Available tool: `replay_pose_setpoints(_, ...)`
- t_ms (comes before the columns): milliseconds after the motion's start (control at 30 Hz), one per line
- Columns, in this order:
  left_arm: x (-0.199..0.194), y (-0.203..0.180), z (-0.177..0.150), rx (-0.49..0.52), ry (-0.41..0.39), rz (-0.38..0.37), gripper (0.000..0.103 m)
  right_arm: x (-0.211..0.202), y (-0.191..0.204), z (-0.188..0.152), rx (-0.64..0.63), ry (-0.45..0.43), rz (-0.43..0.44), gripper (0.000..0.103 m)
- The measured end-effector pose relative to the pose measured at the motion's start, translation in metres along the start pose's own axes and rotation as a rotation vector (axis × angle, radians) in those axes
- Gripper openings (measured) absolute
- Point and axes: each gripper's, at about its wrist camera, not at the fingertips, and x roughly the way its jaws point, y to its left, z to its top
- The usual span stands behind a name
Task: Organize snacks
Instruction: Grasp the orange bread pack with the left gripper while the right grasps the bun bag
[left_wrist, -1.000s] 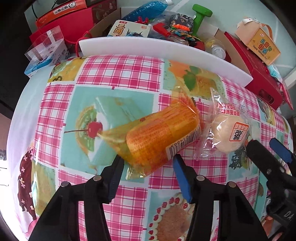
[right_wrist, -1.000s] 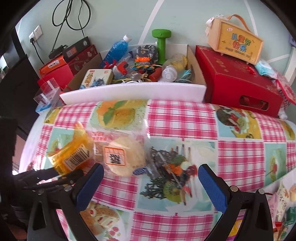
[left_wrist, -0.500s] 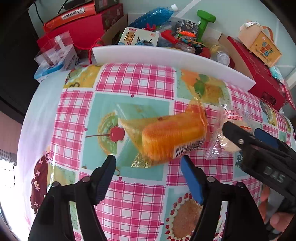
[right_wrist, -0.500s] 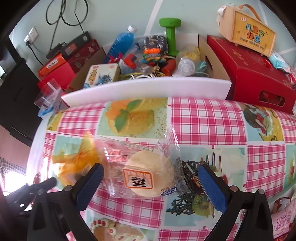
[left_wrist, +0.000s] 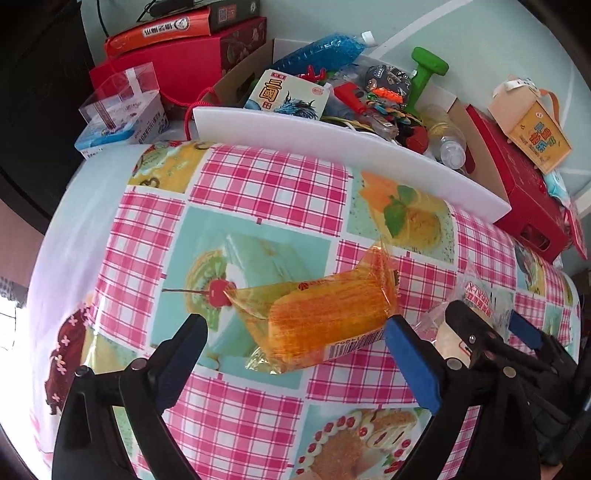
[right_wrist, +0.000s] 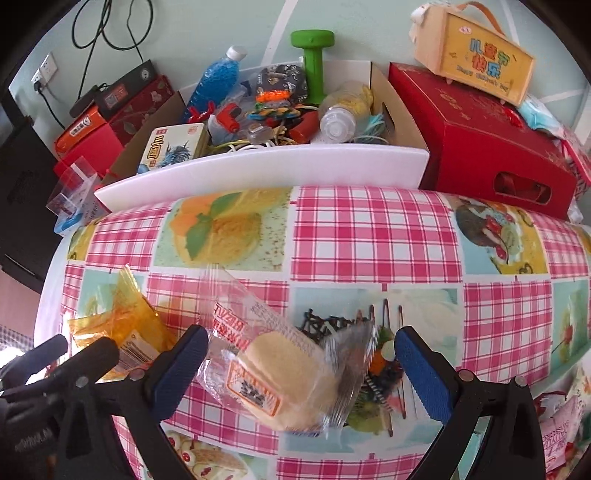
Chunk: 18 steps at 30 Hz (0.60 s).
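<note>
An orange-wrapped cake snack (left_wrist: 325, 317) lies on the checked tablecloth (left_wrist: 266, 184); its wrapper also shows in the right wrist view (right_wrist: 122, 325). My left gripper (left_wrist: 295, 354) is open, its fingers either side of the snack's near end. A round pale bun in clear wrap (right_wrist: 284, 380) lies to its right. My right gripper (right_wrist: 299, 365) is open around the bun and also shows in the left wrist view (left_wrist: 491, 325).
A white foam strip (right_wrist: 258, 166) borders the cloth at the back. Behind it stands a cardboard box of clutter (right_wrist: 266, 107) with a green dumbbell (right_wrist: 314, 62) and blue bottle (right_wrist: 214, 81). A red gift box (right_wrist: 480, 140) stands at the back right, red boxes (left_wrist: 177, 62) at the back left.
Both grippers pulled back and stayed open. The right gripper moved over the bun, which now sits between its fingers. The orange snack lies where it was.
</note>
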Motion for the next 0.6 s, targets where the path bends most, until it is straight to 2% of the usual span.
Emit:
replay_pose_setpoints(233, 0.005, -0.004, 0.001, -0.027, -0.007, 0.004, 0.097, -0.003, -0.007, -0.003, 0.000, -0.002, -0.018, 0.102)
replay_pose_setpoints(467, 0.004, -0.007, 0.006, -0.020, -0.017, 0.024, 0.097, 0.001, -0.017, -0.011, 0.052, 0.040, 0.049, 0.102)
replay_pose_setpoints(600, 0.011, -0.013, 0.008, -0.009, 0.002, 0.036, 0.097, 0.000, -0.019, -0.016, 0.070, 0.060, 0.082, 0.096)
